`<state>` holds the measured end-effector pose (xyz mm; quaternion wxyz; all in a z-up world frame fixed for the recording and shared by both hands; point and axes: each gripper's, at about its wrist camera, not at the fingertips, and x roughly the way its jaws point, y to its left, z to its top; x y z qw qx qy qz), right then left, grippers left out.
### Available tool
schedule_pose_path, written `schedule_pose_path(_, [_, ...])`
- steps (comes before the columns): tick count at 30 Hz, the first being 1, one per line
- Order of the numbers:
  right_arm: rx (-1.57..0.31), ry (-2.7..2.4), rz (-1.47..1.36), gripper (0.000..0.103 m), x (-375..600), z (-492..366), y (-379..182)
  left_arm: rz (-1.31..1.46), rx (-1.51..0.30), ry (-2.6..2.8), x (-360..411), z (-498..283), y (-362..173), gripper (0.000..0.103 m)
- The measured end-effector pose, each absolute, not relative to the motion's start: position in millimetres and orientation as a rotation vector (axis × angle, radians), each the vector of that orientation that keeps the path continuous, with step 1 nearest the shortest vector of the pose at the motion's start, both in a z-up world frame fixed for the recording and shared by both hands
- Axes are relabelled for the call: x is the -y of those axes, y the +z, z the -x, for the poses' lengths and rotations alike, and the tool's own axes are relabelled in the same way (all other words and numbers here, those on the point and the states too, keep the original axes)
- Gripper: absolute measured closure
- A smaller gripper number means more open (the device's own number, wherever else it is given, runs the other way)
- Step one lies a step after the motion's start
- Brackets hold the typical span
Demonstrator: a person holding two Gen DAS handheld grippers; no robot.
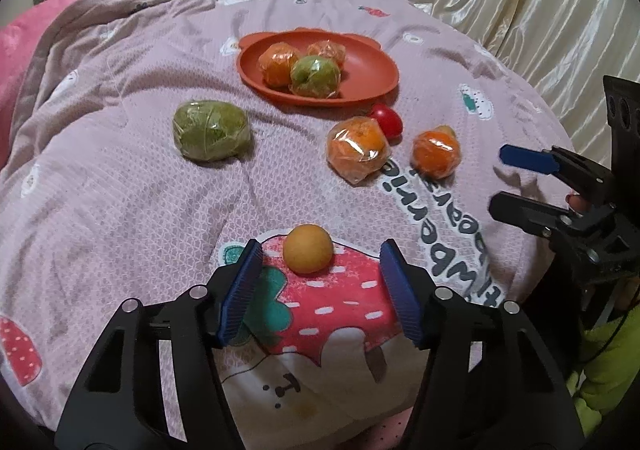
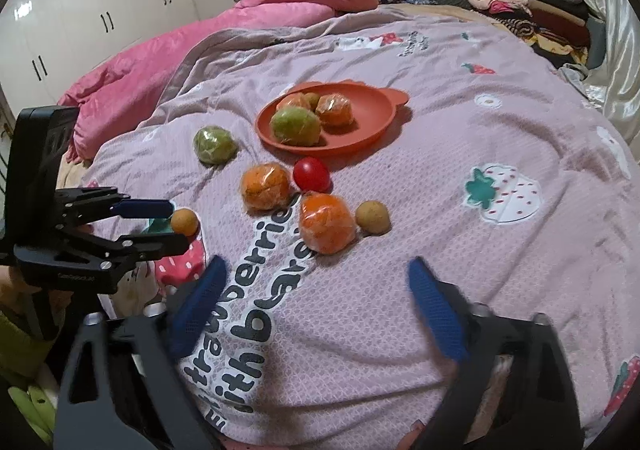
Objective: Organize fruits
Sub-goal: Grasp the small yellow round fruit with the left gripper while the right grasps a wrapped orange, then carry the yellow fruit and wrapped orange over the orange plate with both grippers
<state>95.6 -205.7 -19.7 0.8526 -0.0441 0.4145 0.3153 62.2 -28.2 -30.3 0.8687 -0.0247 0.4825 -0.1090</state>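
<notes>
- Green wrapped fruit [image 1: 211, 136] lies alone on the bedspread [image 1: 120, 178], left of the plate; its long axis runs side to side in your left wrist view.
- Your left gripper [image 1: 320, 286] has its blue pads [image 1: 240, 290] spread wide. The small yellow-orange fruit [image 1: 307, 253] sits on the bedspread between the fingertips, touched by neither.
- Orange plate [image 1: 368, 70], the only container, holds three wrapped fruits: two oranges [image 1: 277, 62] and a green apple [image 1: 315, 75], bunched touching at its left side. In the right wrist view the apple partly hides the far orange.
- In front of the plate: a wrapped orange [image 1: 356, 154] with the red tomato [image 1: 387, 120] half hidden behind it, then a second wrapped orange [image 1: 436, 153].
- A small brownish fruit [image 2: 373, 216] sits beside that orange; in the left view only a sliver shows.
- Your right gripper [image 2: 316, 314] is parted, nothing between its pads, which are motion-blurred.
</notes>
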Motion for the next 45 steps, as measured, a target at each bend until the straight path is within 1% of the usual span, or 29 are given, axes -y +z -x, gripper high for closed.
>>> schedule_pose_path(2, [-0.881,0.672,0.094,0.034,204.3,-96.8,-23.1,0.05,-1.014,-0.226,27.4,-64.3,-33.8,0.057])
schedule_pose_path(3, [-0.884,0.673,0.094,0.039,203.8,-98.1,-24.9,0.049,-1.014,-0.227,27.0,-64.9,-34.8,0.058])
schedule_pose_path(4, [-0.887,0.675,0.093,0.041,203.1,-99.0,-26.0,0.049,-1.016,-0.226,26.6,-66.1,-36.5,0.06])
schedule_pose_path(5, [-0.89,0.677,0.094,0.045,202.7,-99.3,-27.0,0.046,-1.018,-0.227,26.5,-67.1,-37.8,0.063])
schedule_pose_path(6, [-0.893,0.679,0.099,0.048,201.8,-100.3,-28.3,0.045,-1.017,-0.226,26.3,-68.0,-38.5,0.063])
schedule_pose_path(8, [-0.892,0.683,0.112,0.05,199.6,-101.1,-30.3,0.042,-1.02,-0.225,25.7,-70.0,-40.1,0.066])
schedule_pose_path(10, [-0.893,0.679,0.112,0.053,198.7,-103.6,-32.7,0.043,-1.02,-0.226,25.5,-71.7,-40.6,0.066])
schedule_pose_path(12, [-0.897,0.677,0.117,0.056,197.1,-107.2,-35.8,0.036,-1.018,-0.226,26.2,-72.9,-40.9,0.07])
schedule_pose_path(14, [-0.895,0.676,0.12,0.058,195.4,-109.8,-37.7,0.02,-1.015,-0.223,26.9,-73.7,-42.1,0.075])
schedule_pose_path(15, [-0.896,0.676,0.123,0.059,194.3,-111.5,-38.8,0.02,-1.015,-0.223,26.6,-74.1,-42.7,0.075])
schedule_pose_path(20, [-0.892,0.669,0.139,0.061,187.9,-122.0,-43.2,0.01,-1.012,-0.225,25.9,-75.5,-44.3,0.08])
schedule_pose_path(25, [-0.89,0.669,0.165,0.062,180.9,-127.7,-45.3,0.017,-1.008,-0.228,25.1,-75.0,-44.5,0.08])
schedule_pose_path(29, [-0.889,0.673,0.168,0.062,176.2,-133.2,-44.4,0.01,-1.002,-0.236,27.5,-72.6,-43.7,0.082])
schedule_pose_path(30, [-0.888,0.675,0.17,0.064,175.4,-134.1,-44.2,0.017,-1.003,-0.238,26.4,-73.2,-43.6,0.084])
schedule_pose_path(33, [-0.888,0.677,0.173,0.066,172.7,-139.1,-44.3,0.032,-1.005,-0.245,24.0,-73.6,-43.0,0.084])
schedule_pose_path(45, [-0.866,0.709,0.095,0.066,186.7,-134.8,-29.2,0.084,-0.994,-0.275,18.7,-78.6,-33.2,0.084])
